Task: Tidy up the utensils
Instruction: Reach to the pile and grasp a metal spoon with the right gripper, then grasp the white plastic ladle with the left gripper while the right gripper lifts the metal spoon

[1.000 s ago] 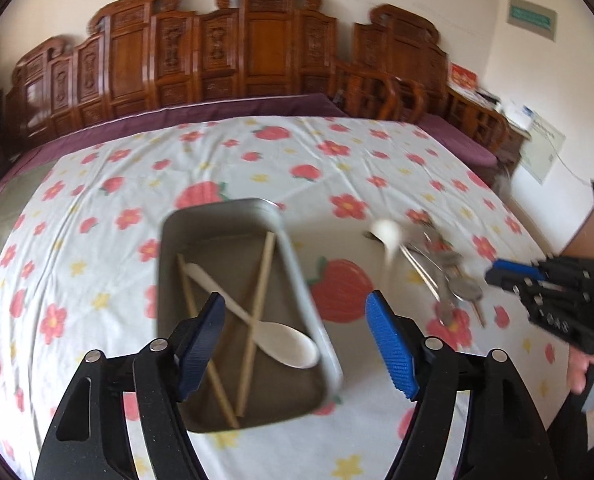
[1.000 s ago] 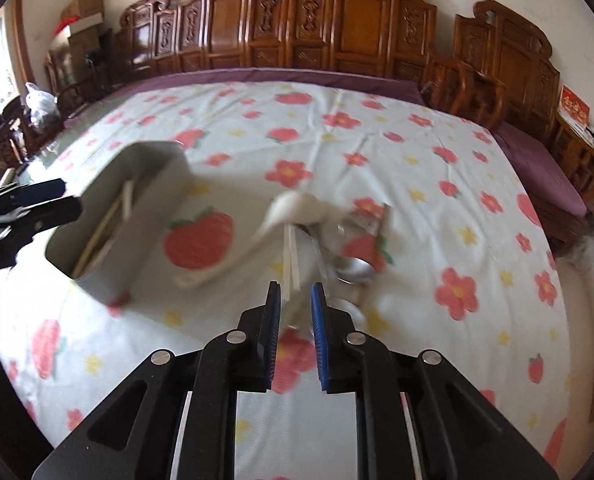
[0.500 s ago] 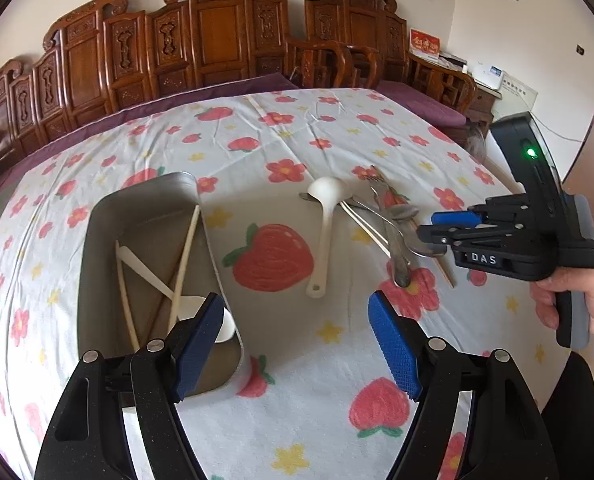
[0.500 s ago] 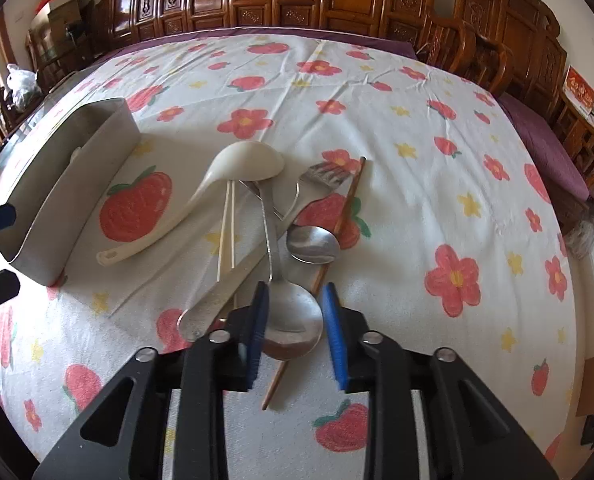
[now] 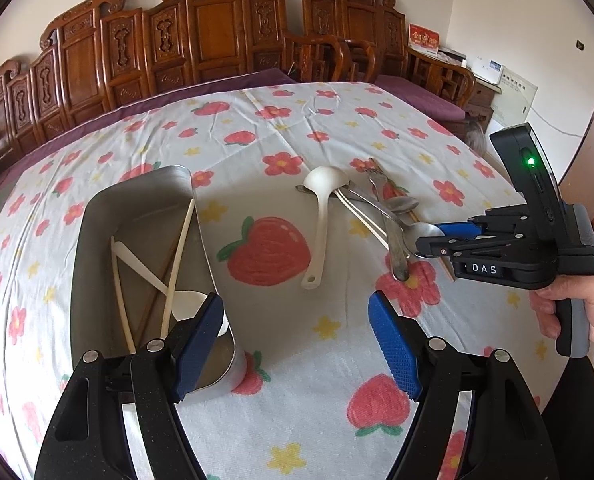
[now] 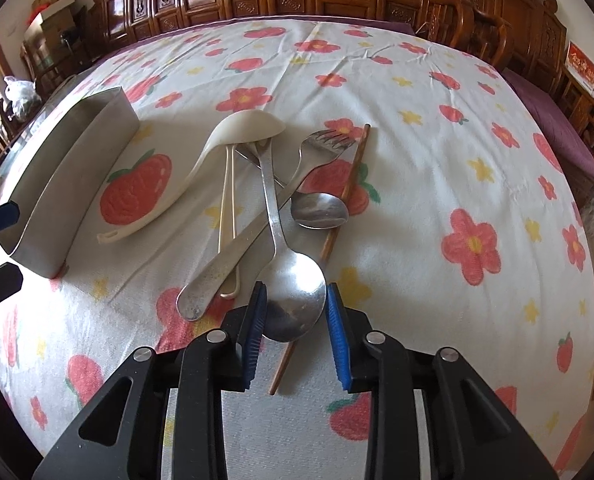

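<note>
Left wrist view: the left gripper (image 5: pixel 297 344) hangs over the flowered cloth (image 5: pixel 281 120) with its jaws spread wide and nothing between them. Its left pad sits in front of the near corner of the steel tray (image 5: pixel 97 248), which lies at the left. In the tray are a white spoon (image 5: pixel 185 302) and pale chopsticks (image 5: pixel 177 256), crossed over each other. To the right of the tray, on the cloth, lies a white ladle (image 5: pixel 321 216), bowl away from the camera. Beside it is a heap of metal cutlery. The right gripper (image 5: pixel 429 238), held by a hand (image 5: pixel 585 300), reaches into that heap from the right, its tips at the big spoon (image 5: pixel 427 234).

Right wrist view: the right gripper (image 6: pixel 295 320) has its jaws partly apart, one on each side of the bowl of the big spoon (image 6: pixel 293 300). The pads stand at the bowl's edges; whether they press it cannot be told. The spoon's handle runs away over a flat metal handle (image 6: pixel 225 264), toward the ladle (image 6: pixel 217 148). A fork (image 6: pixel 317 148), a smaller spoon (image 6: pixel 319 210), a brown chopstick (image 6: pixel 345 196) and a pale pair (image 6: pixel 227 200) lie in the same heap. The tray (image 6: pixel 77 168) stands well to the left, with the left gripper's tips at the frame edge.
</note>
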Demonstrator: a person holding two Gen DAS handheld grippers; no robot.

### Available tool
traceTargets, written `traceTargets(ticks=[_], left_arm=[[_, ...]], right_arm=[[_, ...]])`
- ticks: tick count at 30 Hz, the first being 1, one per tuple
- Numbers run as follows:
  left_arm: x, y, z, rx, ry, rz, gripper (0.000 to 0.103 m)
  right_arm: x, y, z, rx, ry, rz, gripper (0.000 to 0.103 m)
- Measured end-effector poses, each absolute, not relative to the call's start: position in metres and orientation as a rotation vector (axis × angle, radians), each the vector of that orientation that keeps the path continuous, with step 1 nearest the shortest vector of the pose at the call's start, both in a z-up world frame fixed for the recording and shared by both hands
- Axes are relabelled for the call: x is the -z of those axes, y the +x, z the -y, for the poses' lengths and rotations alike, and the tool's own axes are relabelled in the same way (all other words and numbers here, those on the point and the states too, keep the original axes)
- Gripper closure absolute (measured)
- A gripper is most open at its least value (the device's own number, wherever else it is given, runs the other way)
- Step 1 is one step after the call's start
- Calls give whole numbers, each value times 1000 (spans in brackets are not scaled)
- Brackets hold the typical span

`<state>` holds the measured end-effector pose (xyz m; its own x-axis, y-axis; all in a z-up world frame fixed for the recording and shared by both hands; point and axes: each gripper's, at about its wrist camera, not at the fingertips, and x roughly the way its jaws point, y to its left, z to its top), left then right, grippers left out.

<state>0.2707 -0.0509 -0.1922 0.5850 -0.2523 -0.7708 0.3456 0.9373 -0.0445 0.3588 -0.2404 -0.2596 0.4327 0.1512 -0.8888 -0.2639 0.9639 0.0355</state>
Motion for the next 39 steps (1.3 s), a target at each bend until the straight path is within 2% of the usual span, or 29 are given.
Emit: traceTargets(ticks=[2, 6, 12, 25, 27, 28, 31, 34, 39], left_arm=[[192, 271, 51, 349, 114, -879, 31], [193, 271, 51, 347, 118, -880, 31], [198, 271, 52, 336, 137, -886, 31], [200, 265, 65, 345, 161, -882, 33], [201, 269, 72, 338, 165, -886, 37], [202, 272, 76, 336, 169, -894, 43], [205, 281, 87, 338, 174, -910, 46], [209, 298, 98, 321, 177, -940, 56], [214, 333, 115, 300, 166, -981, 60]], right_arm=[[259, 359, 240, -252, -118, -1093, 73], [254, 355, 243, -224, -99, -1081, 88], [241, 343, 252, -225, -35, -1060, 101], [213, 301, 293, -166, 32, -950, 101], [210, 297, 300, -168, 41, -934, 101], [209, 296, 303, -169, 43, -929, 101], [207, 294, 310, -171, 44, -921, 101], [207, 293, 317, -175, 48, -916, 101], [210, 289, 326, -189, 61, -911, 101]])
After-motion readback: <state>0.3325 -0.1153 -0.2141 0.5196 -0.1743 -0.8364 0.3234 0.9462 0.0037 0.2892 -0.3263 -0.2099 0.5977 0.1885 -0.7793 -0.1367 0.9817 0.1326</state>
